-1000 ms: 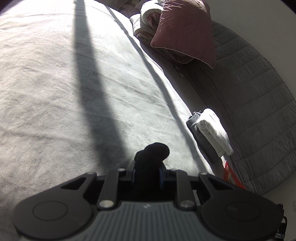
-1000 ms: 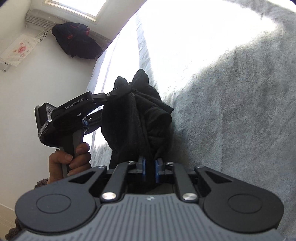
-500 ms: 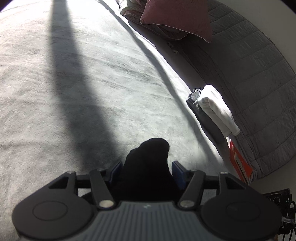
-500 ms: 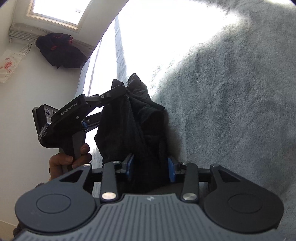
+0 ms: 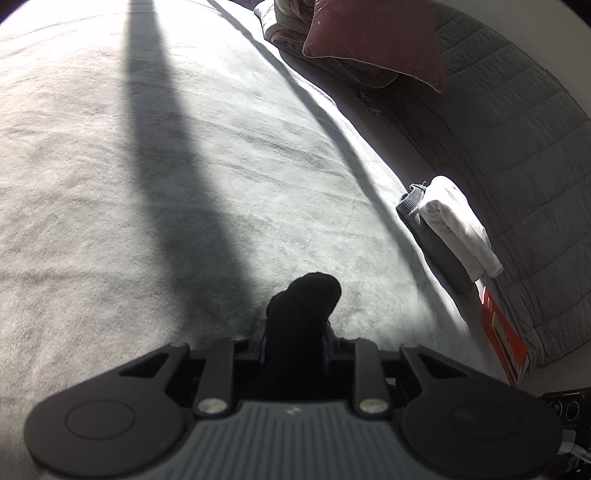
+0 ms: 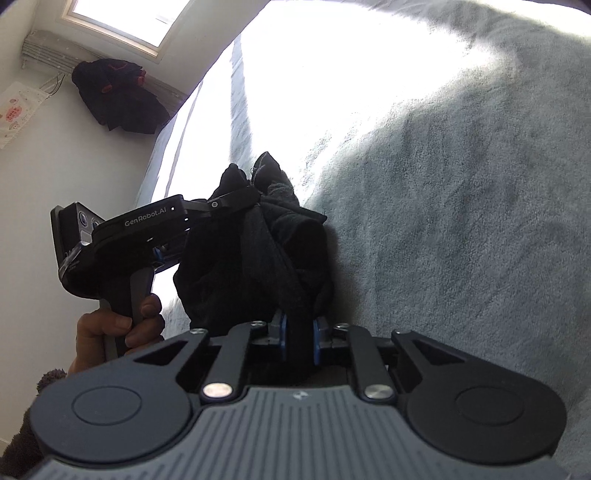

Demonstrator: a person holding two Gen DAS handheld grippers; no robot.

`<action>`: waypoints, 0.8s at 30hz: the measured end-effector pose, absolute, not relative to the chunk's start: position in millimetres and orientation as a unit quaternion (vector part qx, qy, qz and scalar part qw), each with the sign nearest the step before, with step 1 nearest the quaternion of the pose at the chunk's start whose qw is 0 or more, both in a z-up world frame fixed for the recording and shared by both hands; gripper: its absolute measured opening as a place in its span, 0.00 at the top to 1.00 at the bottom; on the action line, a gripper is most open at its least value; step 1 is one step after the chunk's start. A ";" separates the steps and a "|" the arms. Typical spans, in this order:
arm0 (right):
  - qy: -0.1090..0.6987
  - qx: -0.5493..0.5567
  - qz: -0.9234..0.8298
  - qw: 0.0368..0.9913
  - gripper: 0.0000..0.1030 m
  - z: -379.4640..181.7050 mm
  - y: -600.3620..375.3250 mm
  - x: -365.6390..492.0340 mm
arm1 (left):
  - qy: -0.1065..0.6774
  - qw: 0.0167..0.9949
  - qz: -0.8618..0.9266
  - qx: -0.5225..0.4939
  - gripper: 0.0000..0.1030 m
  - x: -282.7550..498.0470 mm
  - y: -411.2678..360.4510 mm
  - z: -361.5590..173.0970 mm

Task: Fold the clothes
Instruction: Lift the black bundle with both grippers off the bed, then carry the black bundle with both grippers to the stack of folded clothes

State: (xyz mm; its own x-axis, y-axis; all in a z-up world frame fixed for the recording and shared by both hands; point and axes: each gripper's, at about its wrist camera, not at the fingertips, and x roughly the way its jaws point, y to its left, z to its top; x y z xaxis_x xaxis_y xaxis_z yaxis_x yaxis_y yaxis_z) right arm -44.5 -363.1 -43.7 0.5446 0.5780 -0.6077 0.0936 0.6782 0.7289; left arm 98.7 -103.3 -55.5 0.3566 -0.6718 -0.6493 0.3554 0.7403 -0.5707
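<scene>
a: left wrist view first. what's the left tool (image 5: 293, 341) doing?

b: its jaws are closed on a black garment (image 5: 301, 314); a bunched nub of the cloth pokes out past the blue pads. the garment is held up over the grey blanket (image 5: 110, 184) on the bed.

a: anything else in that view?

b: a long dark shadow (image 5: 173, 166) runs from far to near across the blanket. at the right edge lie a folded dark grey garment (image 5: 432, 243) and a folded white garment (image 5: 458, 225), touching side by side. far right there's a maroon pillow (image 5: 373, 33) on a grey quilted cover (image 5: 517, 147), and a red box (image 5: 502, 332) near right.

a: now the right wrist view.

b: the right tool (image 6: 298, 339) is clamped on a strip of the same black garment (image 6: 258, 266), which bunches up just ahead of it. the left tool (image 6: 236, 197) comes in from the left, its fingers pinching the garment's top edge. the left hand (image 6: 114, 328) wraps the handle.

a: and around it?

b: the blanket (image 6: 461, 221) is sunlit at the far side and shaded on the right. far left, a dark piece of clothing (image 6: 118, 96) hangs below a window (image 6: 129, 18).
</scene>
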 end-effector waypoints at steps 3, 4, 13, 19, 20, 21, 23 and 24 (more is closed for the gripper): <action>0.436 0.372 0.151 0.805 0.87 -37.6 -367.4 -45.8 | 0.445 0.816 -0.316 -0.192 0.77 92.4 -100.0 -44.5; 0.431 0.375 0.149 0.807 0.88 -36.6 -369.9 -47.3 | 0.436 0.818 -0.316 -0.200 0.78 90.6 -98.9 -40.7; 0.377 0.347 0.120 0.850 0.89 -7.6 -386.0 -49.8 | 0.369 0.832 -0.333 -0.245 0.78 74.8 -111.4 -10.8; 0.335 0.320 0.109 0.879 0.89 21.5 -402.3 -44.6 | 0.319 0.837 -0.349 -0.276 0.78 76.2 -127.6 9.8; 0.326 0.325 0.108 0.881 0.89 26.9 -407.7 -44.6 | 0.312 0.838 -0.351 -0.279 0.78 77.3 -130.7 13.1; 0.318 0.326 0.106 0.884 0.89 32.3 -410.6 -45.2 | 0.306 0.838 -0.353 -0.281 0.78 78.7 -134.7 16.7; 0.304 0.330 0.107 0.887 0.89 42.1 -418.9 -47.1 | 0.297 0.838 -0.358 -0.285 0.78 81.4 -142.4 24.3; 0.298 0.327 0.108 0.890 0.89 48.2 -421.8 -44.2 | 0.294 0.838 -0.361 -0.286 0.78 83.6 -146.5 28.3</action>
State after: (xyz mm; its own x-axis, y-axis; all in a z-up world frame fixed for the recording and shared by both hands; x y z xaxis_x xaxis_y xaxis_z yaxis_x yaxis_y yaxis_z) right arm -44.2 -421.8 48.2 0.7992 0.3879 -0.4591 0.0022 0.7620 0.6475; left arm 83.6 -146.5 28.3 0.5672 -0.7724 -0.2856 0.4369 0.5762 -0.6907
